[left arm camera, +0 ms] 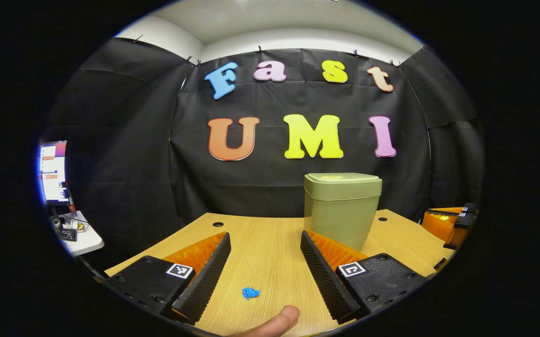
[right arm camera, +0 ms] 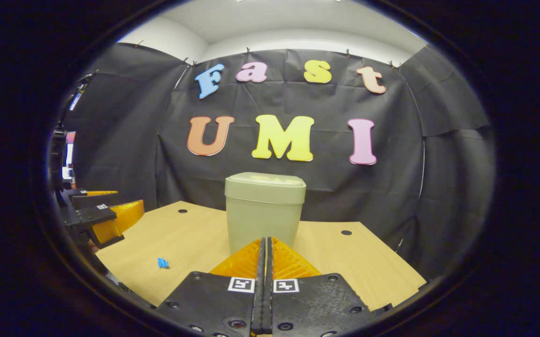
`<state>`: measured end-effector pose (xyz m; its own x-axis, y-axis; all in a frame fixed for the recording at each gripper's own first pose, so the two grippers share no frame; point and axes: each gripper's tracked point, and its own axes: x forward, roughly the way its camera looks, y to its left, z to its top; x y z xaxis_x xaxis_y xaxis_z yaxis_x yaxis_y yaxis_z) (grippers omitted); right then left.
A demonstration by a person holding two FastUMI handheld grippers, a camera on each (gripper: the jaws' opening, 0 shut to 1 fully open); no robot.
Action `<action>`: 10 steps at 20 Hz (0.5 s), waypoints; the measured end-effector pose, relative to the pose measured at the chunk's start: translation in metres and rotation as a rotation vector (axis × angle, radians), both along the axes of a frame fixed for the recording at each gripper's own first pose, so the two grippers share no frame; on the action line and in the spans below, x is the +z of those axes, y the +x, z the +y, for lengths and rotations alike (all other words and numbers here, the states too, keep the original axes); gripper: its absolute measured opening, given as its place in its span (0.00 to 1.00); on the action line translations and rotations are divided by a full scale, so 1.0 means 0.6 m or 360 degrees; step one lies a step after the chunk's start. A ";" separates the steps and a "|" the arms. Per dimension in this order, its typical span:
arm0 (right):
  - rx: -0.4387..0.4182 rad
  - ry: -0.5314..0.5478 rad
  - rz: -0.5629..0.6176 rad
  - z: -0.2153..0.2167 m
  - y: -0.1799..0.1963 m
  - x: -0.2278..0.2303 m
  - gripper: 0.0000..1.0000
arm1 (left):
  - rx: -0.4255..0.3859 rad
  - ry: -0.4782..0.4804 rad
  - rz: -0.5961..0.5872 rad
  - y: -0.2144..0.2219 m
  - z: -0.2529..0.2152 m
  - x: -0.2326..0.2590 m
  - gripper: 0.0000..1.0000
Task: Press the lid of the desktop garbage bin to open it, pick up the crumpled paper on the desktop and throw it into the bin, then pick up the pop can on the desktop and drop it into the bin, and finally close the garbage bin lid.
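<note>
**Over the wooden desktop: one gripper spread, one pressed together, bin lid down**

Toward the back of the wooden desktop (left arm camera: pixel 260 243) stands the green garbage bin (left arm camera: pixel 342 210), upright, with its lid (left arm camera: pixel 343 178) lying flat and closed on top. In the left gripper view, the left gripper (left arm camera: pixel 266 241) has its fingers spread wide with nothing between them, only bare desk; the bin stands beyond its right-hand finger, apart from it. A small blue crumpled paper (left arm camera: pixel 250 293) lies on the wood near the bottom of that view, between the two fingers and touching neither. A fingertip (left arm camera: pixel 277 323) of the person shows at the lower edge, just below the paper.

In the right gripper view, the right gripper (right arm camera: pixel 265 243) has its fingers pressed together with nothing pinched, pointing straight at the bin's front wall; whether the tips touch the bin cannot be told. A monitor (left arm camera: pixel 53 171) glows at the far left edge of the left gripper view.
</note>
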<state>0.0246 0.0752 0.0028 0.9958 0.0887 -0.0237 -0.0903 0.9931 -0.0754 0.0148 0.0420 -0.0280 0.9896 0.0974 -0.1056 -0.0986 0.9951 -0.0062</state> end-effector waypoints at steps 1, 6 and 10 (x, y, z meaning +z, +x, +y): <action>0.0008 -0.0009 0.0002 0.005 0.004 0.007 0.00 | -0.0005 -0.0007 0.0006 -0.001 -0.001 -0.002 0.96; 0.0001 -0.0037 -0.0034 0.019 0.045 0.055 0.00 | 0.0006 -0.0027 0.0025 0.006 0.008 -0.007 0.97; 0.0025 0.0013 -0.0003 0.035 0.107 0.113 0.00 | 0.0015 -0.0030 0.0016 0.005 0.017 -0.003 0.97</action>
<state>0.0887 0.0961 0.0705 0.9943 0.1045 -0.0213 -0.1057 0.9921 -0.0675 0.0180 0.0519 -0.0297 0.9875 0.1048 -0.1175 -0.1084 0.9938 -0.0241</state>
